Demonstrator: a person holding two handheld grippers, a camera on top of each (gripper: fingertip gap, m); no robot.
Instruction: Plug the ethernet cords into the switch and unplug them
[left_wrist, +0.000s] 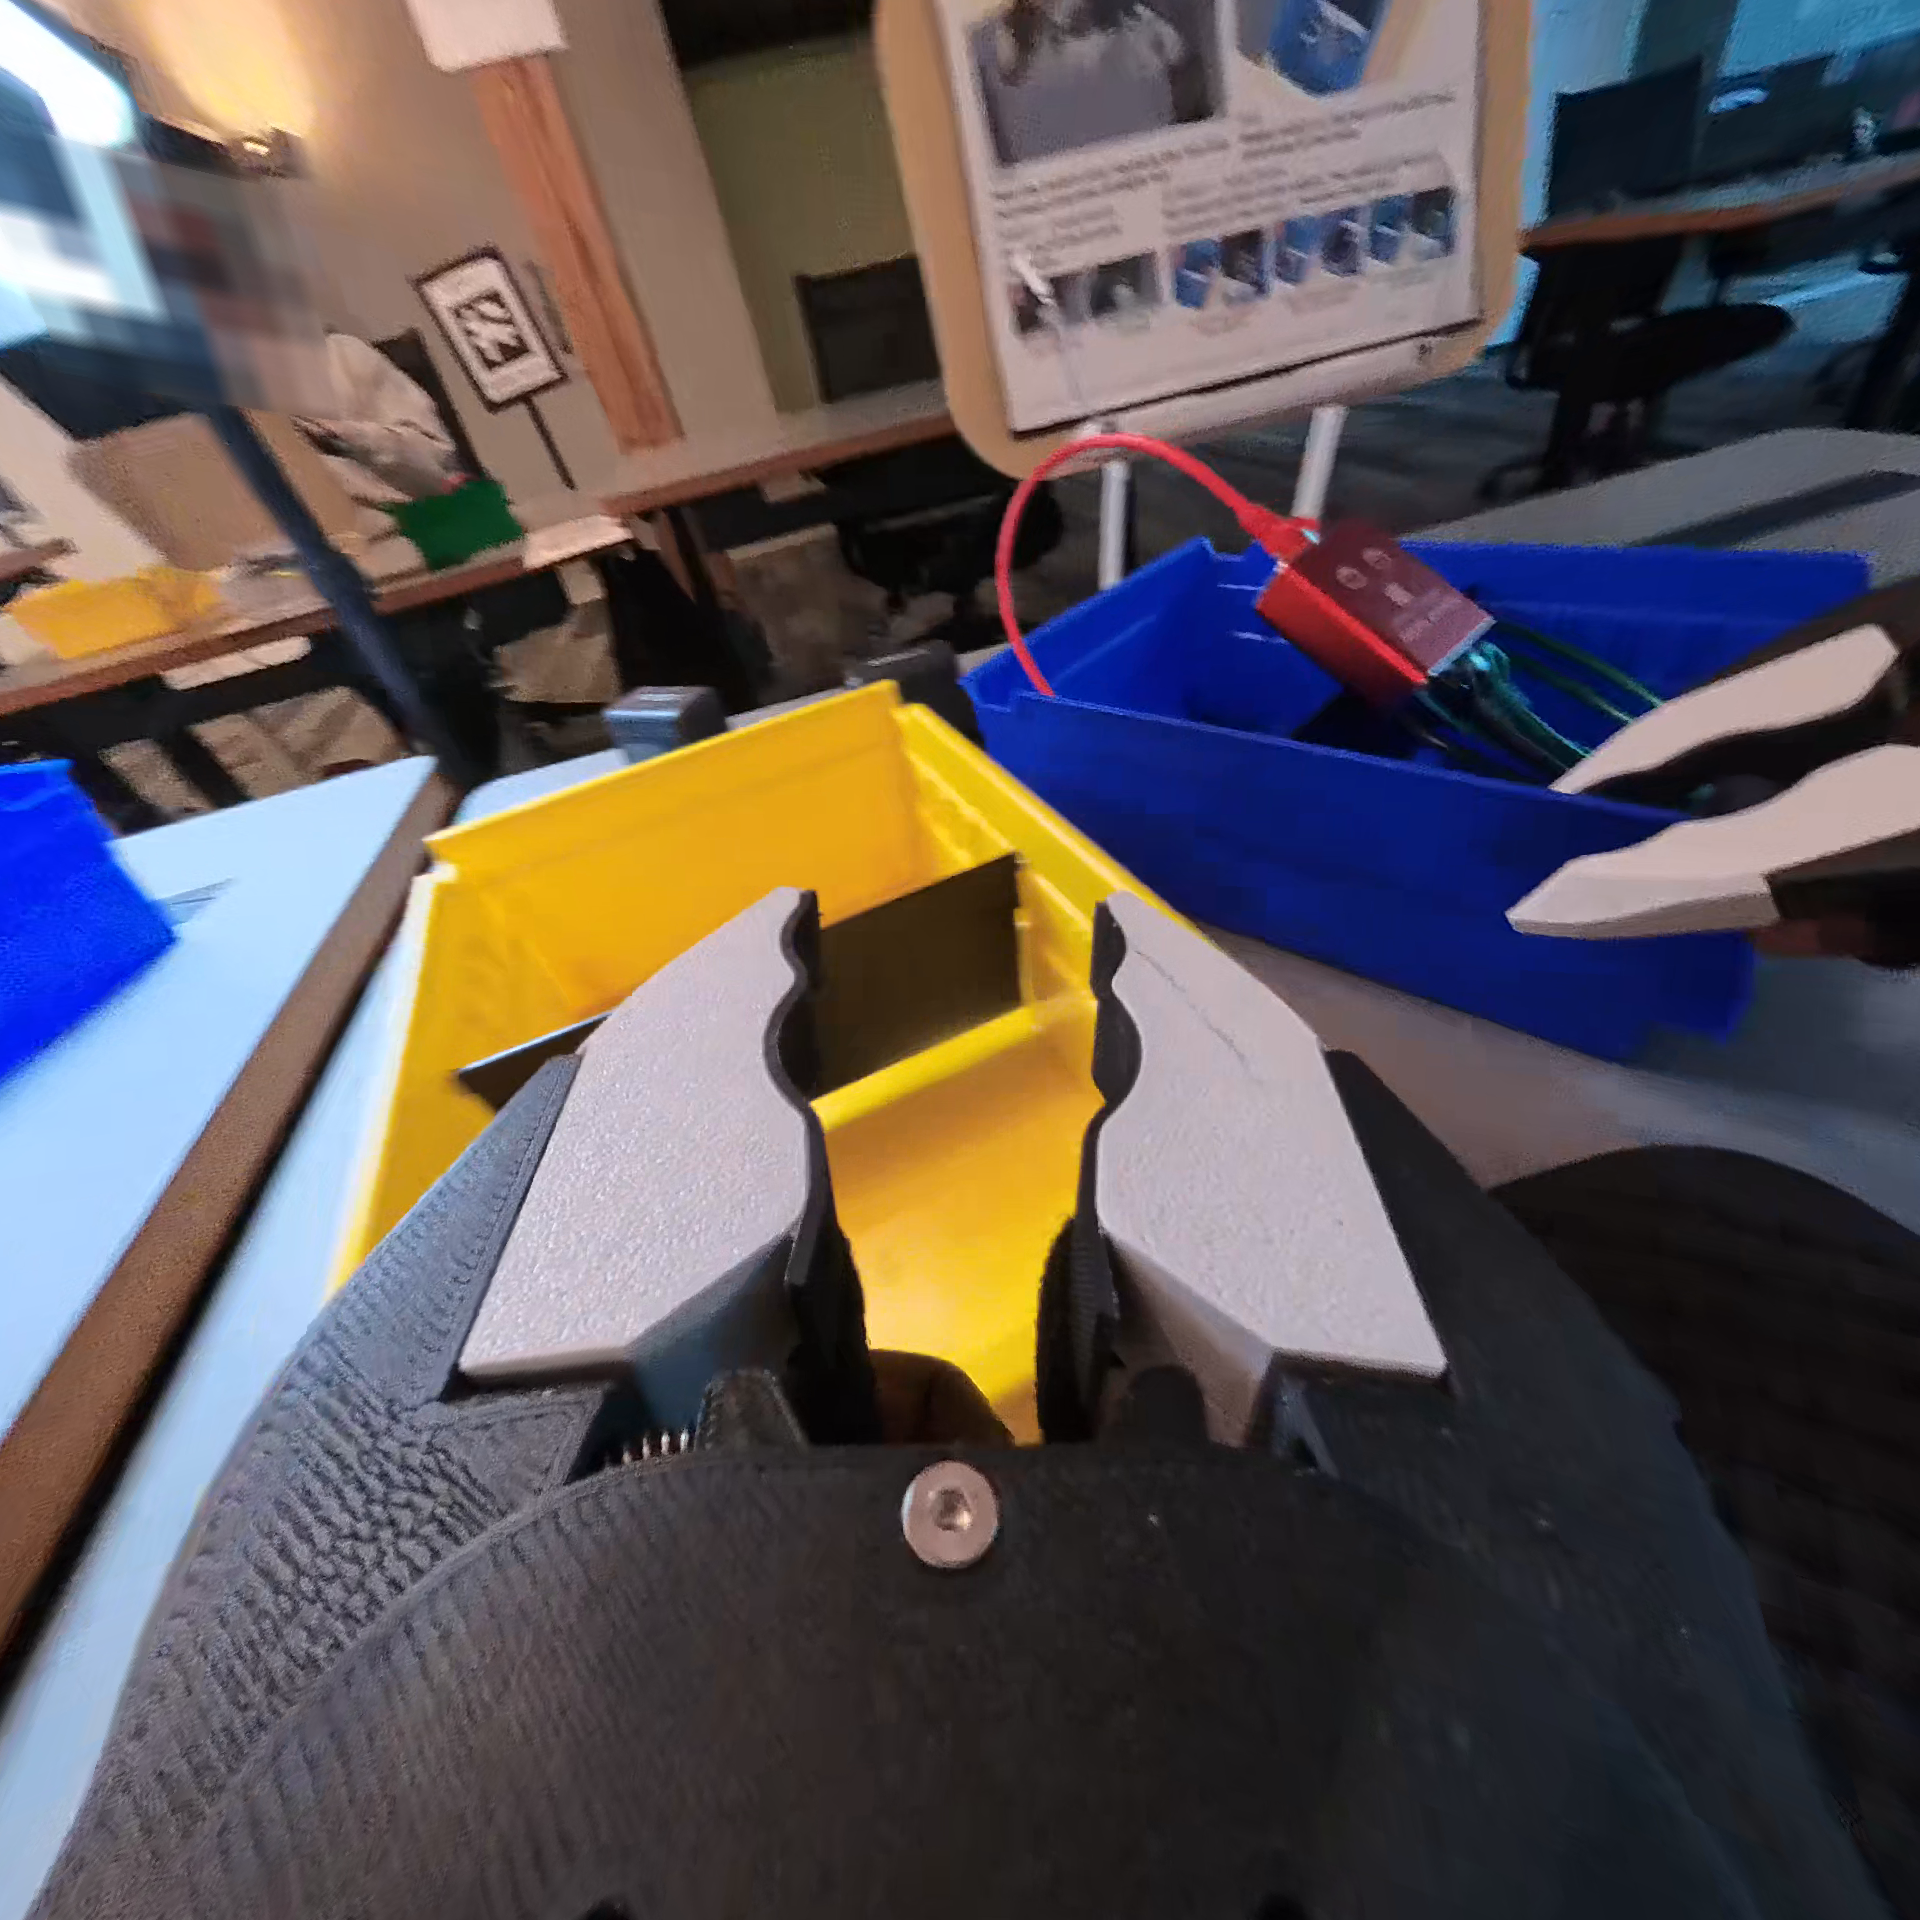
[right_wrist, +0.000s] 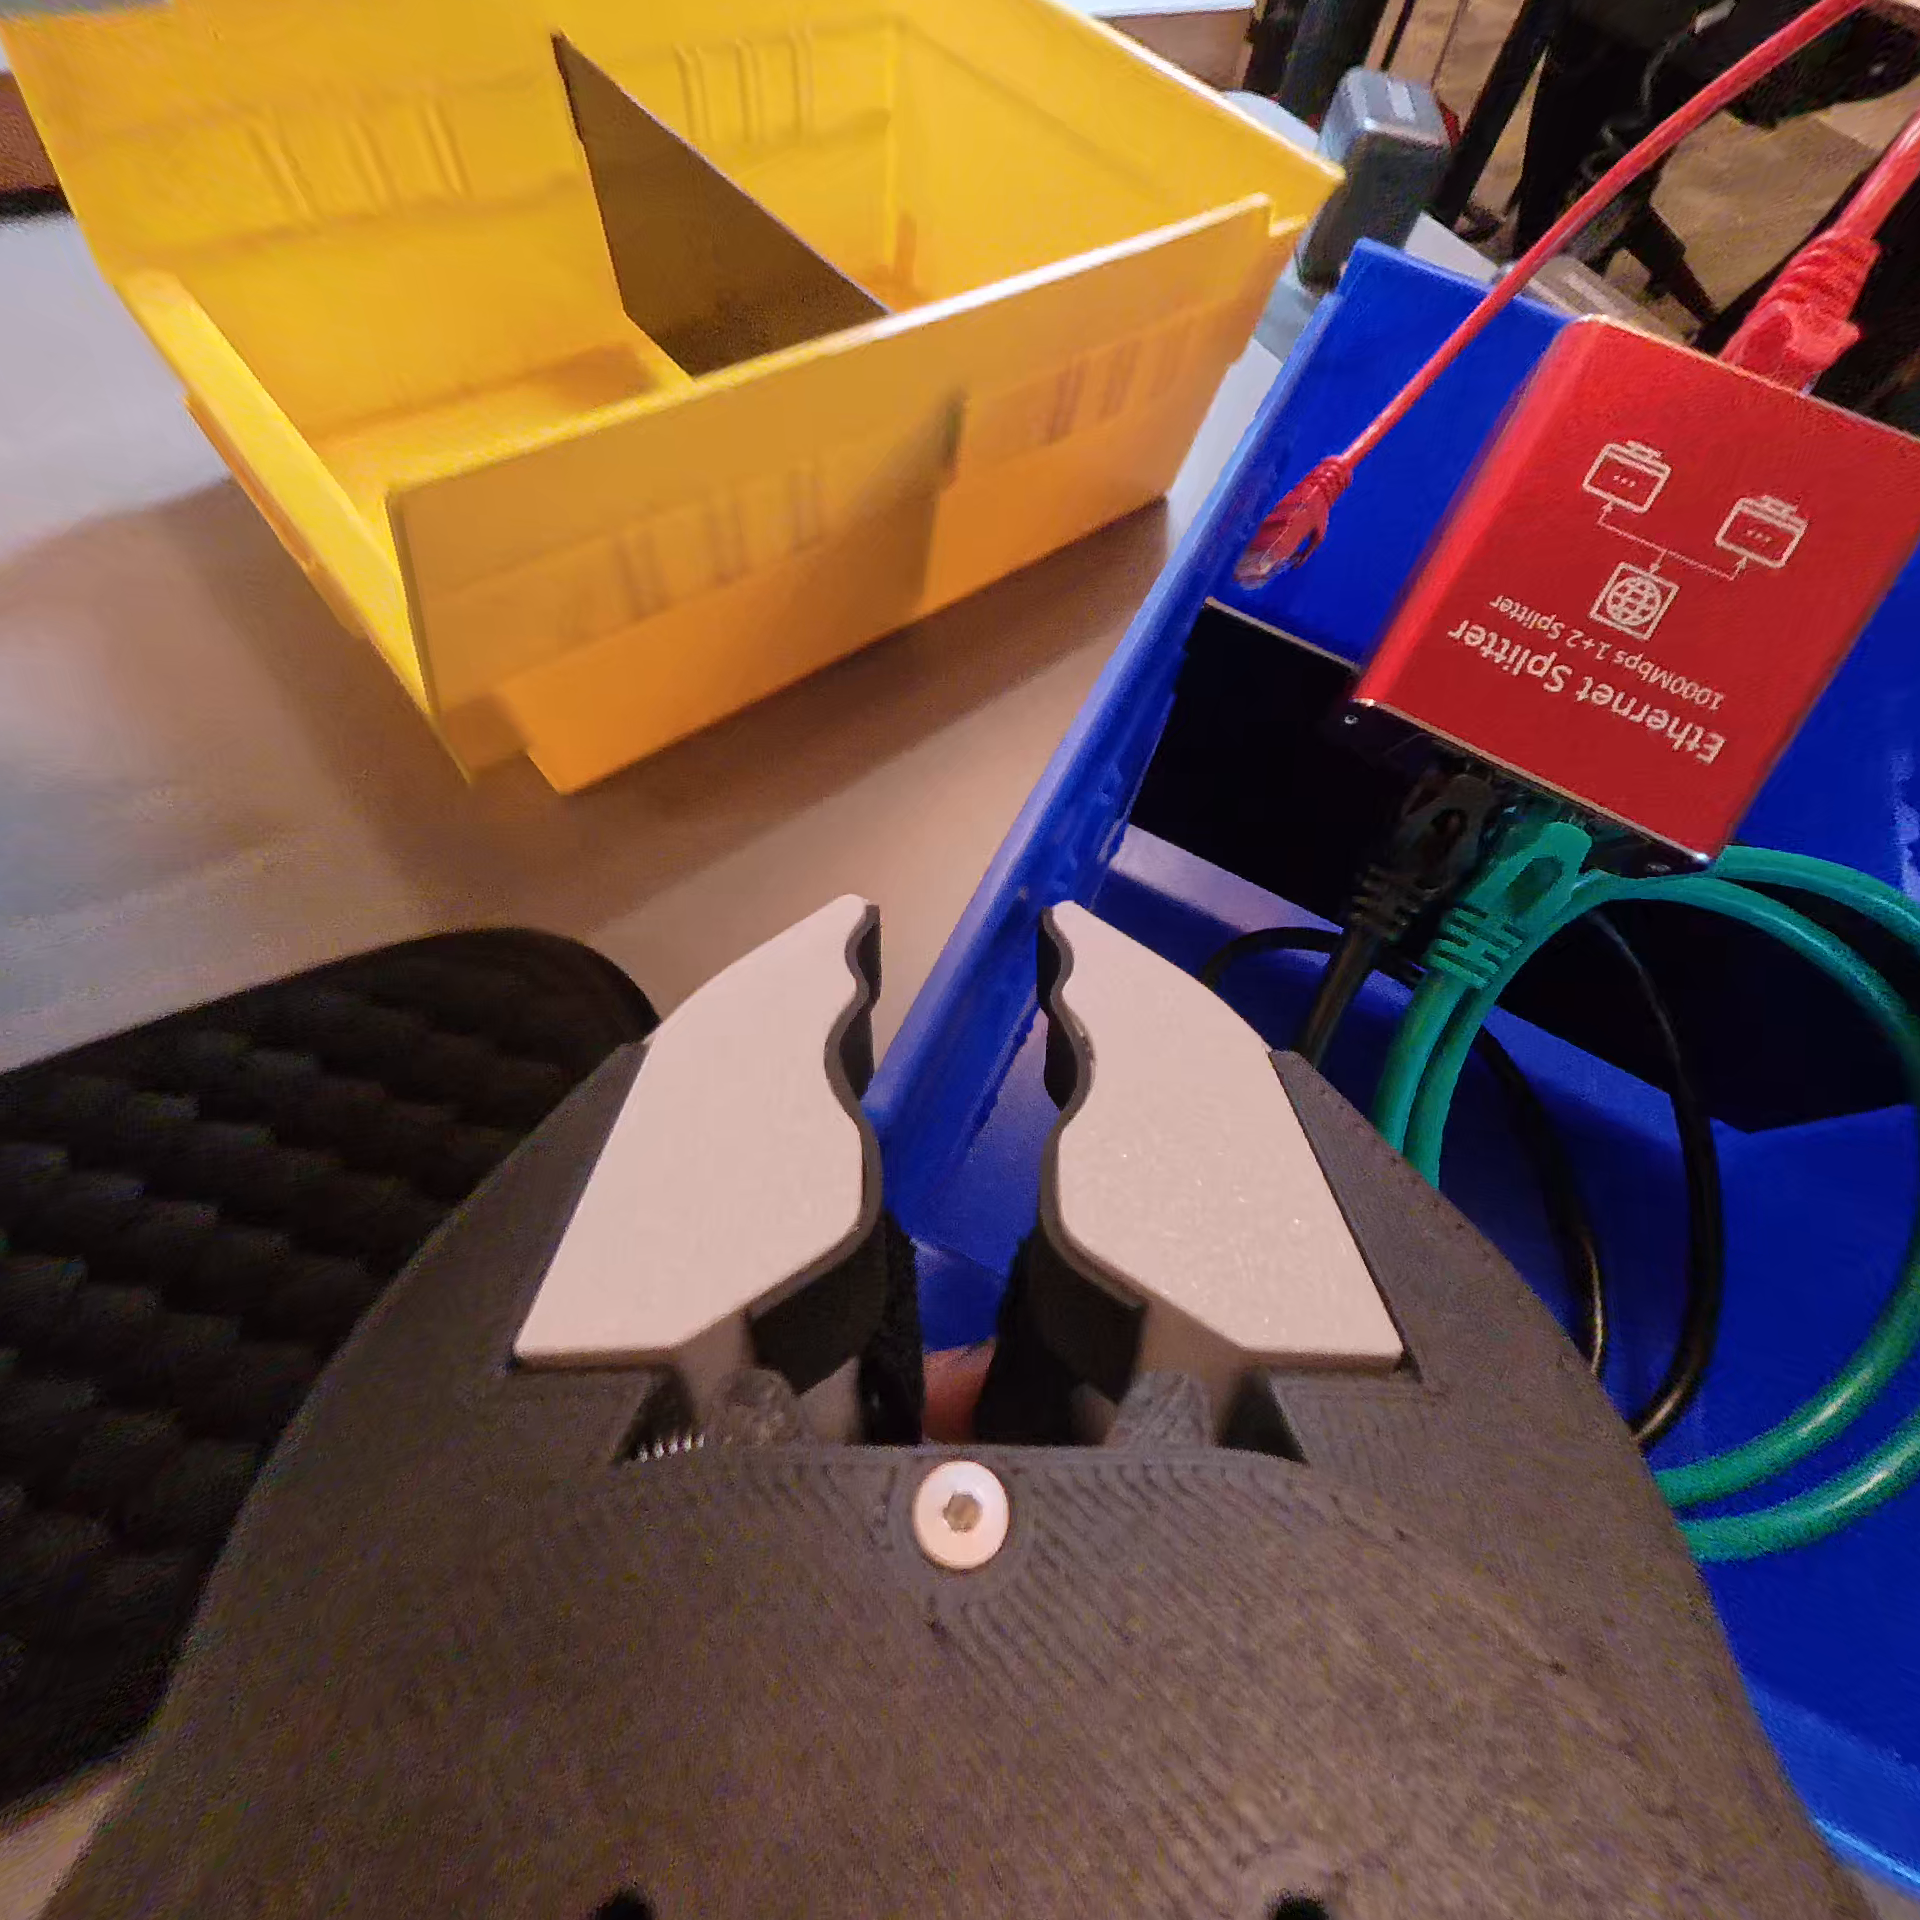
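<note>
left gripper (left_wrist: 951, 935): open, empty, over yellow bin (left_wrist: 665, 831) | right gripper (right_wrist: 958, 935): open, empty | red box (right_wrist: 1652, 582): in blue bin (right_wrist: 1049, 862), right of it

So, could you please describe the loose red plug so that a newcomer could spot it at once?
Find the blue bin right of the yellow bin; a red switch sits propped in it. A thin red cord arcs down beside the switch, ending in the loose red plug by the bin's wall. Unlike the green plug and black plug, it hangs unplugged.
</note>
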